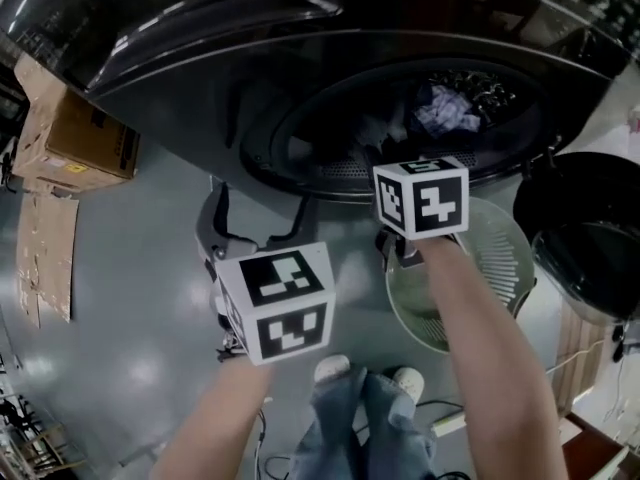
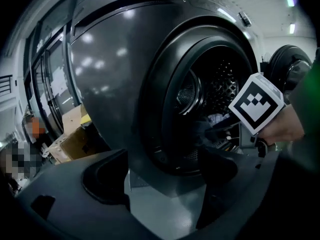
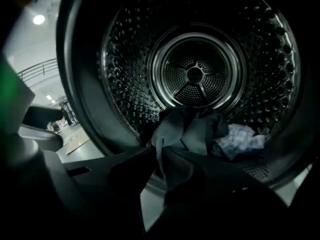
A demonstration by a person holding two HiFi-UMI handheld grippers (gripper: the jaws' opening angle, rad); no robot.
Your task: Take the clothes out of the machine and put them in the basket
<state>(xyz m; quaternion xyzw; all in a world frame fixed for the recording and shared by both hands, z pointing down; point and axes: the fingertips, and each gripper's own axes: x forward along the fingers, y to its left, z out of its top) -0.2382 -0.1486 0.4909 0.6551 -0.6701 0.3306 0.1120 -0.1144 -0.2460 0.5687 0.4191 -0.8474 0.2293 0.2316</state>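
The dark front-loading machine (image 1: 300, 78) stands open, its drum (image 3: 195, 74) facing me. A dark grey-blue garment (image 3: 185, 131) lies at the drum's front lip, and my right gripper (image 3: 157, 159) is shut on a fold of it. A pale patterned cloth (image 3: 240, 139) lies just behind it to the right. In the head view the right gripper's marker cube (image 1: 420, 196) sits at the drum mouth, above the round pale mesh basket (image 1: 505, 258) on the floor. My left gripper (image 2: 162, 179) hangs open outside the machine, left of the opening, nothing between its fingers.
The machine's round black door (image 1: 580, 228) hangs open at the right, next to the basket. A cardboard box (image 1: 75, 138) and flattened cardboard (image 1: 45, 258) lie on the grey floor at the left. The person's shoes (image 1: 335, 370) stand below the basket.
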